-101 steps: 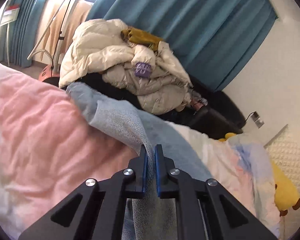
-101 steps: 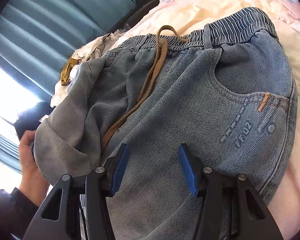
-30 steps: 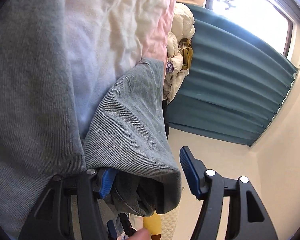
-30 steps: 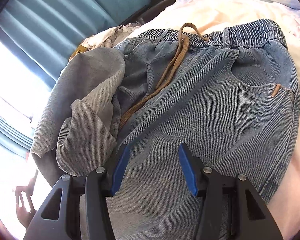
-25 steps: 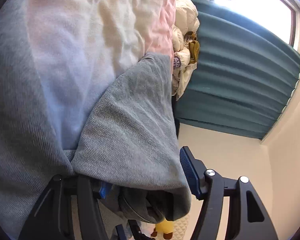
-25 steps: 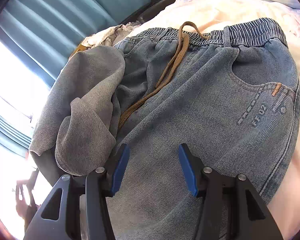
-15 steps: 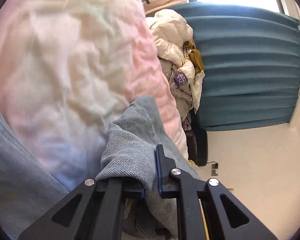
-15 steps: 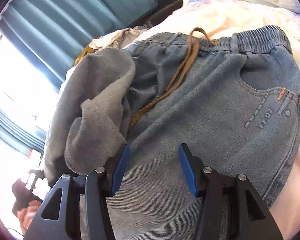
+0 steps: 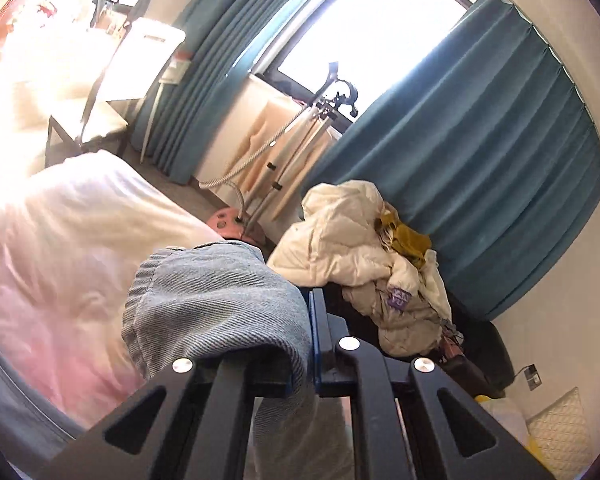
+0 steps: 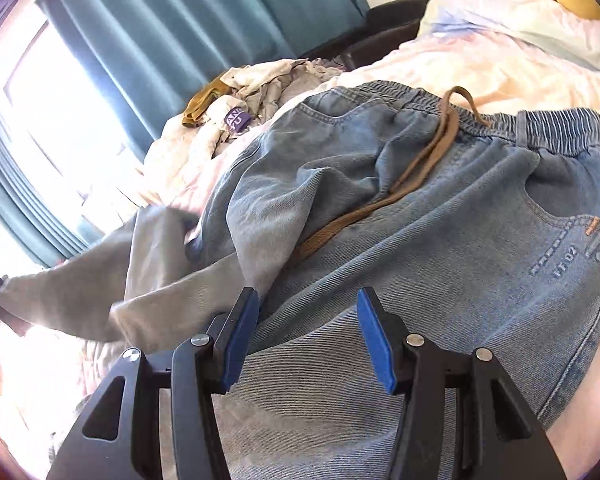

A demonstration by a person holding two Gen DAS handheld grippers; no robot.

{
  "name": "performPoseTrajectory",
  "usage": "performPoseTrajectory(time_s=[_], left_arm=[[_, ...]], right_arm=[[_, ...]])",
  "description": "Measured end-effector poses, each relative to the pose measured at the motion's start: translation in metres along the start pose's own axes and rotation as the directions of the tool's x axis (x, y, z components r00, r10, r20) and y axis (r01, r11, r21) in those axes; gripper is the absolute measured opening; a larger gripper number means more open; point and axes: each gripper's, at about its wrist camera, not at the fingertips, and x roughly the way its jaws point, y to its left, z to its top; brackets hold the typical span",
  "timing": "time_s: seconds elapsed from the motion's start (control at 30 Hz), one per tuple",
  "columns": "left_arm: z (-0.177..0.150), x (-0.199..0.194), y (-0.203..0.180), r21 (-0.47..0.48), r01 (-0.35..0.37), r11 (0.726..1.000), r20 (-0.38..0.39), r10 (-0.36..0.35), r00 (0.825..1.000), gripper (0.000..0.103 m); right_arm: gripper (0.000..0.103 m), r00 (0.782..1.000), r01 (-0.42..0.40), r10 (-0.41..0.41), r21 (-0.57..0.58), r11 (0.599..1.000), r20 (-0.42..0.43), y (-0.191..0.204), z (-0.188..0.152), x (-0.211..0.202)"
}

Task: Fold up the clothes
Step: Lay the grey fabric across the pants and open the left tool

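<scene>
Blue denim jeans (image 10: 440, 240) with an elastic waistband and a brown drawstring (image 10: 416, 168) lie on the bed. One grey-blue leg (image 10: 112, 292) stretches away to the left. My left gripper (image 9: 306, 332) is shut on the end of that jeans leg (image 9: 216, 300), which drapes over its left finger. My right gripper (image 10: 306, 332) is open and empty, hovering just above the jeans' thigh area.
The bed has a pink and white quilt (image 9: 60, 240). A heap of cream jackets (image 9: 360, 256) lies on a dark seat beside it, also in the right wrist view (image 10: 244, 116). Teal curtains (image 9: 480, 152), a garment steamer stand (image 9: 300, 136) and a window are behind.
My left gripper closed on the jeans leg end and pulled it out to the left, unfolding the leg from the jeans. My right gripper stayed open above the jeans.
</scene>
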Motion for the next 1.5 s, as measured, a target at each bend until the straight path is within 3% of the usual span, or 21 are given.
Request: performPoseTrajectory(time_s=[0.2,0.3,0.37,0.5,0.53,0.6,0.73,0.8,0.9,0.97,1.1,1.2,1.37,1.5], left_arm=[[0.064,-0.011,0.030,0.037,-0.108,0.993,0.058,0.106,0.993,0.006],[0.093,-0.017,0.031,0.077,-0.125,0.989,0.075,0.119,0.990,0.006],[0.107,-0.021,0.024,0.139,-0.114,0.984,0.078,0.104,0.992,0.006],[0.113,-0.046,0.012,0.257,0.038,0.966,0.096,-0.064,0.993,0.006],[0.109,-0.052,0.014,0.278,0.050,0.959,0.102,-0.082,0.991,0.006],[0.099,-0.054,0.033,0.279,0.022,0.960,0.086,-0.048,0.995,0.006],[0.065,-0.043,0.114,0.182,-0.068,0.981,0.024,0.064,0.998,0.006],[0.040,-0.028,0.164,0.124,-0.154,0.980,-0.036,0.160,0.987,0.006],[0.002,-0.007,0.226,0.031,-0.245,0.969,-0.141,0.247,0.959,0.006],[-0.017,-0.004,0.246,-0.026,-0.261,0.965,-0.173,0.253,0.952,0.006],[-0.033,-0.006,0.250,-0.068,-0.263,0.962,-0.218,0.243,0.945,0.008],[-0.041,-0.017,0.245,-0.053,-0.253,0.966,-0.265,0.230,0.936,0.018],[-0.062,-0.054,0.225,0.028,-0.267,0.963,-0.261,0.265,0.928,0.034],[-0.085,-0.077,0.192,0.039,-0.209,0.977,-0.268,0.212,0.940,0.040]], right_arm=[[0.052,1.000,0.006,-0.006,-0.064,0.998,-0.004,0.014,-0.006,0.000],[0.052,1.000,-0.005,0.004,-0.102,0.995,-0.010,0.023,-0.008,0.003],[0.052,1.000,-0.011,0.010,-0.126,0.992,-0.010,0.029,-0.010,0.004],[0.052,1.000,-0.022,0.019,-0.161,0.987,-0.020,0.036,-0.013,0.004],[0.052,0.999,-0.026,0.022,-0.164,0.986,-0.025,0.037,-0.014,0.004],[0.052,0.999,-0.034,0.029,-0.164,0.986,-0.035,0.038,-0.014,0.004],[0.052,0.998,-0.046,0.038,-0.174,0.984,-0.051,0.039,-0.015,0.006],[0.052,0.997,-0.055,0.045,-0.176,0.983,-0.060,0.041,-0.017,0.006],[0.052,0.996,-0.062,0.049,-0.183,0.981,-0.074,0.043,-0.018,0.007],[0.052,0.995,-0.066,0.052,-0.190,0.980,-0.081,0.043,-0.020,0.007],[0.052,0.994,-0.077,0.059,-0.203,0.976,-0.093,0.047,-0.022,0.008],[0.052,0.992,-0.087,0.065,-0.208,0.974,-0.110,0.050,-0.025,0.011],[0.052,0.988,-0.107,0.080,-0.214,0.971,-0.131,0.053,-0.028,0.011],[0.052,0.987,-0.120,0.091,-0.224,0.967,-0.136,0.056,-0.030,0.006]])
